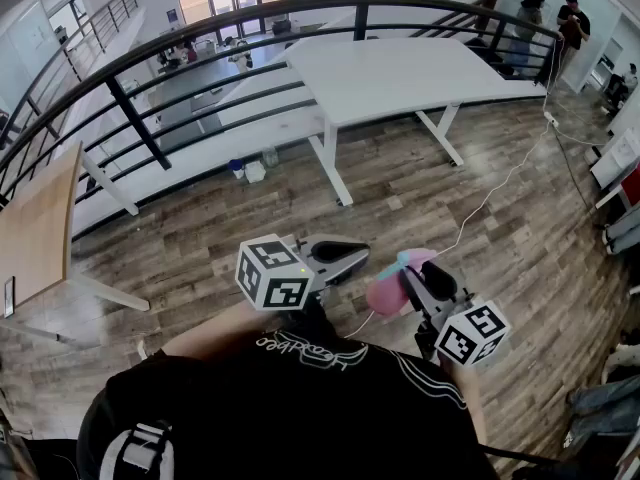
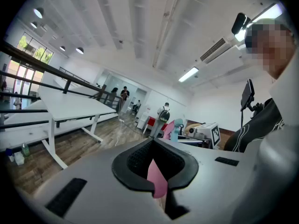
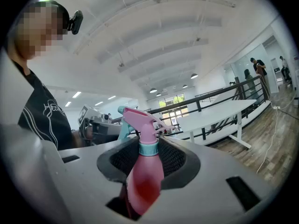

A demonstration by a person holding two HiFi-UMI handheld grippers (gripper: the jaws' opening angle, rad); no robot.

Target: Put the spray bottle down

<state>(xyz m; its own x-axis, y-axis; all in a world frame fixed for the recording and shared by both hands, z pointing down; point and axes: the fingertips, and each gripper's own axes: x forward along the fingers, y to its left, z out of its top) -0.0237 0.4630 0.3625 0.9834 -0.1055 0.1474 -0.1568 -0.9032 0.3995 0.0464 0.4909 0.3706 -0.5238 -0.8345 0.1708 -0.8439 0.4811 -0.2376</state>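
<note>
A pink spray bottle (image 3: 145, 176) with a teal collar and a pink trigger head stands upright between the jaws of my right gripper (image 3: 147, 157), which is shut on its body. In the head view the spray bottle (image 1: 385, 293) is at chest height over the wooden floor, held by the right gripper (image 1: 415, 283). To its left is my left gripper (image 1: 345, 255). In its own view the left gripper (image 2: 154, 167) is shut on a thin pink strip (image 2: 156, 178). The spray bottle (image 2: 174, 129) also shows there, off to the right.
A long white table (image 1: 400, 68) stands ahead on the wooden floor, with a black railing (image 1: 130, 118) behind it. A white cable (image 1: 500, 183) trails across the floor. A wooden tabletop (image 1: 40, 218) is at the left. People (image 1: 530, 18) stand at the far right.
</note>
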